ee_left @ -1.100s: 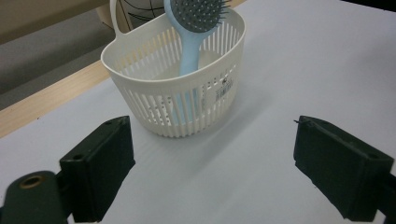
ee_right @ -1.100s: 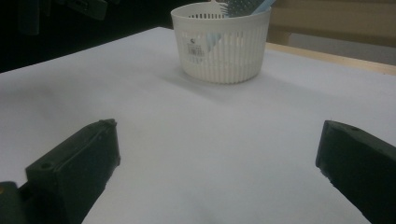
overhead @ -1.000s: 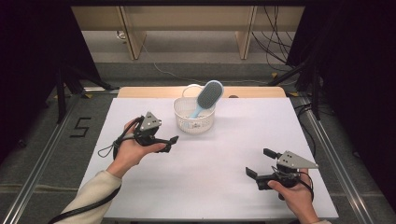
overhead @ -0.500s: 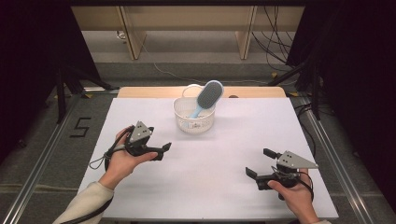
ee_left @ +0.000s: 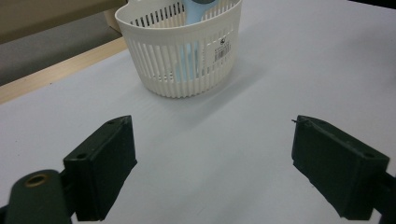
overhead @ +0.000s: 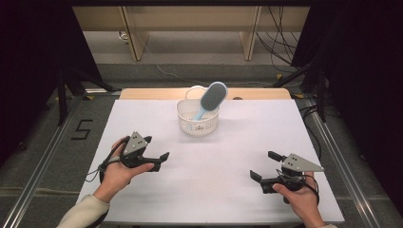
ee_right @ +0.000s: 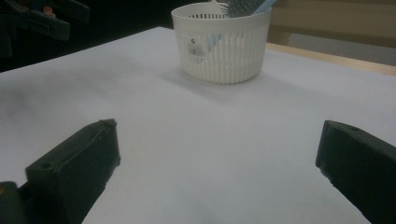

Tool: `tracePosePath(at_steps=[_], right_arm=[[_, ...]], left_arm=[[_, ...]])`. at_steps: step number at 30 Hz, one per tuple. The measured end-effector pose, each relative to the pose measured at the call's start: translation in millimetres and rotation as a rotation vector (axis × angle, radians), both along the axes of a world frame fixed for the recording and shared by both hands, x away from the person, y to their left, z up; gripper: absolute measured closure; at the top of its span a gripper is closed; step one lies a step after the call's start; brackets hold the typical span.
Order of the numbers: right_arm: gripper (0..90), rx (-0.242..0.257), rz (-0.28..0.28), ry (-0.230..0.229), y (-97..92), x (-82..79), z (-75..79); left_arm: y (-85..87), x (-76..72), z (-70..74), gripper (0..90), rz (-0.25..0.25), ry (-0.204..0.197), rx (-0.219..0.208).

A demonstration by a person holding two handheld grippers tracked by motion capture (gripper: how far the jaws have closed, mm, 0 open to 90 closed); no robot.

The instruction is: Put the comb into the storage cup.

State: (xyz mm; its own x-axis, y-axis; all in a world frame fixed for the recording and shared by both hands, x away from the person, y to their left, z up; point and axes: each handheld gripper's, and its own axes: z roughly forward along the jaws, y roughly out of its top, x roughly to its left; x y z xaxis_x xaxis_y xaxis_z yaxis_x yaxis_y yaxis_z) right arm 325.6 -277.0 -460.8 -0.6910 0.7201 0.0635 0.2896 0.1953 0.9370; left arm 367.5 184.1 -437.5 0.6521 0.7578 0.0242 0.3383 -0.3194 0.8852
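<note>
A white slotted basket stands at the back middle of the white table. A light blue hairbrush leans in it, handle down and grey bristle head sticking up over the rim. The basket is ahead of my left gripper, whose jaws stand wide apart and hold nothing. My left gripper is at the left middle of the table. My right gripper is near the front right, open and holding nothing, with the basket and the brush head far ahead of it.
A wooden strip borders the table's far edge. Cables and frame legs lie on the floor beyond. Metal rails run along both sides. The other gripper is at the top left of the right gripper view.
My left gripper has drawn back from the basket toward the front left of the table. The right gripper has stayed put.
</note>
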Motion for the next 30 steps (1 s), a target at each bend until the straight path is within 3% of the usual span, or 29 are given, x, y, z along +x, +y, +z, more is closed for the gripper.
tracePosePath(at_steps=[11,30], right_arm=[[0.4,0.001,0.002,-0.002,0.1,0.0,0.1],[0.5,0.000,0.003,-0.003,0.4,-0.1,0.0]], left_arm=[[7.2,-11.0,-6.2,13.2,0.007,-0.011,-0.009],[31.7,-26.7,-19.1,10.6,0.059,0.024,-0.006]])
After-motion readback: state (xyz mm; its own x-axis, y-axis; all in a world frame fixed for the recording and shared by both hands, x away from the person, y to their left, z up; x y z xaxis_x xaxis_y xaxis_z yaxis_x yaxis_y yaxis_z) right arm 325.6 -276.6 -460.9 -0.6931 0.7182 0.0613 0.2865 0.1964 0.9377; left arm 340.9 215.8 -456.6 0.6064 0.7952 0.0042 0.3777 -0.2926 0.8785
